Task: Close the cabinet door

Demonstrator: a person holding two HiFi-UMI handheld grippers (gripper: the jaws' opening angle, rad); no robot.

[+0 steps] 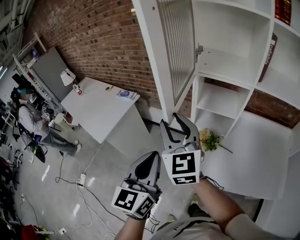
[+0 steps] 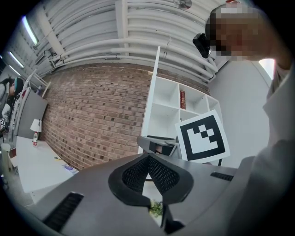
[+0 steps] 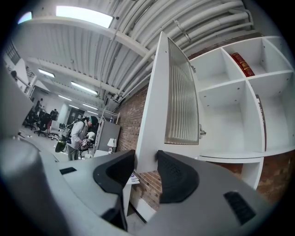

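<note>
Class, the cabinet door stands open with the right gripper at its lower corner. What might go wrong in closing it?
1. The right gripper is open around the door's corner, not clamped, so it may slip off mid-swing.
2. The left gripper, shut, sits close beside the right and may get knocked.

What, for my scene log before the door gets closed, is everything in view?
cabinet door: one, white frame with ribbed glass, swung open
shelf unit: one, white, right
books: two, dark red, upper right compartments
flowers: one bunch, yellow-green, low shelf
table: one, white, against the wall
brick wall: one, red-brown, behind
person: one, grey top, far left
right gripper: grey, jaws apart astride the door's lower corner
left gripper: grey, jaws together, empty
</note>
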